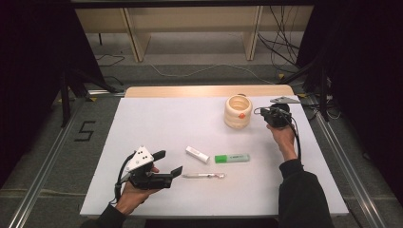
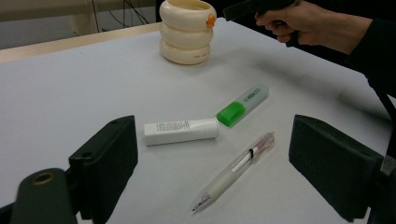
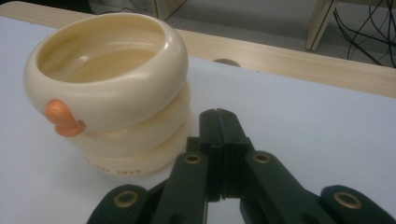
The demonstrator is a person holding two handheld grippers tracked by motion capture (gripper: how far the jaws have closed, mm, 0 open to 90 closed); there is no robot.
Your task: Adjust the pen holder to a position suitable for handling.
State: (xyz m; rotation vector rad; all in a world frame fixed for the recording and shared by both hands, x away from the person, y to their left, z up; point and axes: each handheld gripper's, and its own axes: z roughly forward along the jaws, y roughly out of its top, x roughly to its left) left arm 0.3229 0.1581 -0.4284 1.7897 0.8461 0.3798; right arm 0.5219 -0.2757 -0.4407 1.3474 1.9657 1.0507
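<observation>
Clear pen (image 1: 204, 175) lies left-right, tip toward the left gripper (image 1: 167, 163).

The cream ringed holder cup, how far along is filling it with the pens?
Nothing looks done: the cream ringed holder cup looks empty. In hand: the open left gripper points at the clear ballpoint pen. Left: that pen, the green highlighter and the white tube lie on the table. The right gripper, shut, sits beside the cup.
</observation>
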